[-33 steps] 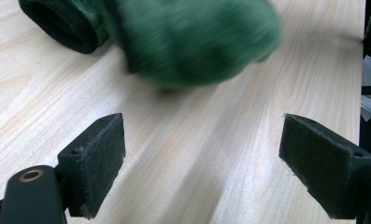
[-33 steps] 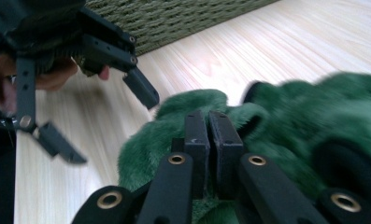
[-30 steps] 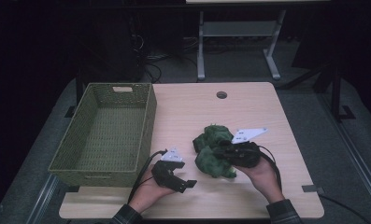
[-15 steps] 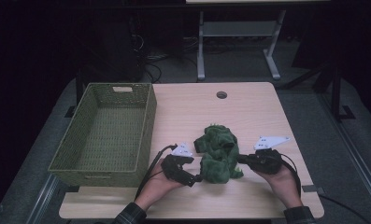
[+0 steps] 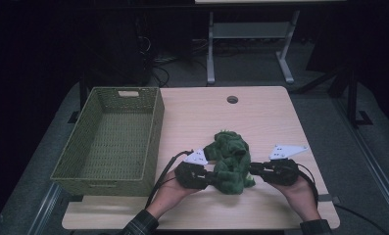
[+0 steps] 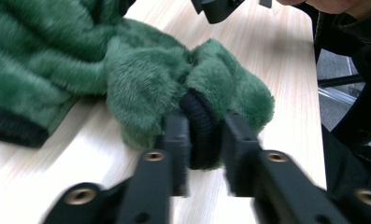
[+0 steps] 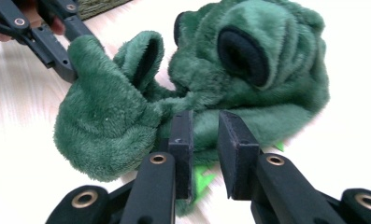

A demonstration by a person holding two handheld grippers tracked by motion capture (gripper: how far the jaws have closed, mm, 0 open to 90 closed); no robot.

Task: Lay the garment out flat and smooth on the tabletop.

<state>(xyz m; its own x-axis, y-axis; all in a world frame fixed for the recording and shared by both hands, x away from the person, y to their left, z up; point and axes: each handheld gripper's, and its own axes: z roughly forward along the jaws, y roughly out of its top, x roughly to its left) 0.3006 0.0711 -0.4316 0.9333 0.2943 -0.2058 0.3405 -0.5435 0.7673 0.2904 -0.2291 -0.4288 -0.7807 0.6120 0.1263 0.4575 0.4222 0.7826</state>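
A green plush toy (image 5: 231,159) with black-rimmed openings lies crumpled on the light wooden table (image 5: 260,117), near its front edge. My left gripper (image 5: 210,177) reaches it from the left. In the left gripper view this gripper (image 6: 206,135) has just been closing and is shut on a black-edged fold of the plush toy (image 6: 141,74). My right gripper (image 5: 253,170) meets the toy from the right. In the right gripper view its jaws (image 7: 204,130) have just been opening and stand slightly apart, with the hem of the plush toy (image 7: 248,60) between them.
A green woven basket (image 5: 111,137) stands on the left side of the table, with nothing in it. A round cable hole (image 5: 232,99) sits near the far edge. Beyond the table are a metal stand (image 5: 251,44) and dark floor.
The left gripper moved right to the toy and closed on a fold of it. The right hand drew back to the right and its jaws parted a little. The toy spread out between them.
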